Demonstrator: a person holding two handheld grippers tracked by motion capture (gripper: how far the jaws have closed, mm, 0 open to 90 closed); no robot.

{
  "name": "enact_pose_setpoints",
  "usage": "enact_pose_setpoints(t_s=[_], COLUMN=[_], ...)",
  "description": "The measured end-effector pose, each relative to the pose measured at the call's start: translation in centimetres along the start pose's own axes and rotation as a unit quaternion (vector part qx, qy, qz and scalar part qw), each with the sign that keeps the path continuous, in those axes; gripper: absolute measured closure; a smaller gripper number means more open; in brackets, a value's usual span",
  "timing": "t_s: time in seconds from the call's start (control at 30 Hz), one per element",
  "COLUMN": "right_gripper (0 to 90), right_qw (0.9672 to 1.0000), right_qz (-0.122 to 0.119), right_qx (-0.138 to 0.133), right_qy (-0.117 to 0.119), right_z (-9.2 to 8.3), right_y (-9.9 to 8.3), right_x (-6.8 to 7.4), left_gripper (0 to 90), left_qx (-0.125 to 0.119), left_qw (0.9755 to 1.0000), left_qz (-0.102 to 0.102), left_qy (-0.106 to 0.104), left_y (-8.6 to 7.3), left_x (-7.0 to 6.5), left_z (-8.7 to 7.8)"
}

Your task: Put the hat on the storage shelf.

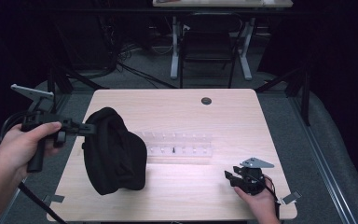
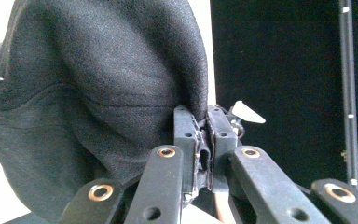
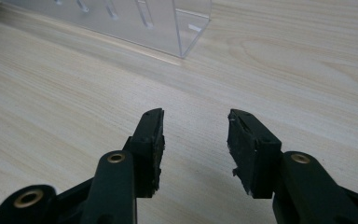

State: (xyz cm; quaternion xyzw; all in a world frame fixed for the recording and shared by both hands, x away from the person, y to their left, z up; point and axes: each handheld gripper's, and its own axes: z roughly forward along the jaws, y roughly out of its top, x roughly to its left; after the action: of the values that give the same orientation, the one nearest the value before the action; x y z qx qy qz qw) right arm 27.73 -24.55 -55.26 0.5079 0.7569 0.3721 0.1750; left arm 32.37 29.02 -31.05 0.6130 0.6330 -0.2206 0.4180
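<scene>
Gripping one black cap [image 1: 115, 151], left tool [image 1: 89, 129], one clear rack [image 1: 179, 144]

Left gripper [image 1: 89, 129] held level, jaws clamped tight. Right gripper [image 1: 230, 178] rests low, jaws apart, empty.

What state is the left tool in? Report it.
Shut: the left tool pinches the black fabric cap by its edge, lifted off the wooden table.
</scene>
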Motion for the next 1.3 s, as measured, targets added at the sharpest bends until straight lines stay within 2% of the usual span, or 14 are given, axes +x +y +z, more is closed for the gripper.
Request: enact_pose_setpoints(t_s=[0.23,0.43,0.6,0.7,1.3], right_gripper=[55.5,55.4,55.3,55.4,55.4], right_qw=[1.0000,1.0000,1.0000,1.0000,1.0000], right_qz=[0.001,0.001,0.002,0.001,0.002], right_qx=[-0.003,-0.001,0.000,0.001,0.000], right_qy=[0.000,0.000,0.001,0.002,0.004], right_z=[0.0,0.0,0.0,0.0,0.2], right_y=[0.0,0.0,0.0,0.0,0.0], right_x=[0.0,0.0,0.0,0.0,-0.1], left_gripper=[85.4,85.3,85.3,85.4,85.4], left_qx=[-0.015,-0.024,-0.027,-0.033,-0.046], left_qw=[0.9997,0.9992,0.9991,0.9985,0.9978], left_qz=[0.003,-0.001,0.000,-0.001,-0.004], left_qy=[-0.020,-0.033,-0.034,-0.044,-0.048], left_y=[1.1,1.8,2.6,3.1,5.4], left_x=[-1.3,-1.6,-2.0,-2.3,-3.8], left_z=[0.3,0.8,1.4,1.7,4.2])
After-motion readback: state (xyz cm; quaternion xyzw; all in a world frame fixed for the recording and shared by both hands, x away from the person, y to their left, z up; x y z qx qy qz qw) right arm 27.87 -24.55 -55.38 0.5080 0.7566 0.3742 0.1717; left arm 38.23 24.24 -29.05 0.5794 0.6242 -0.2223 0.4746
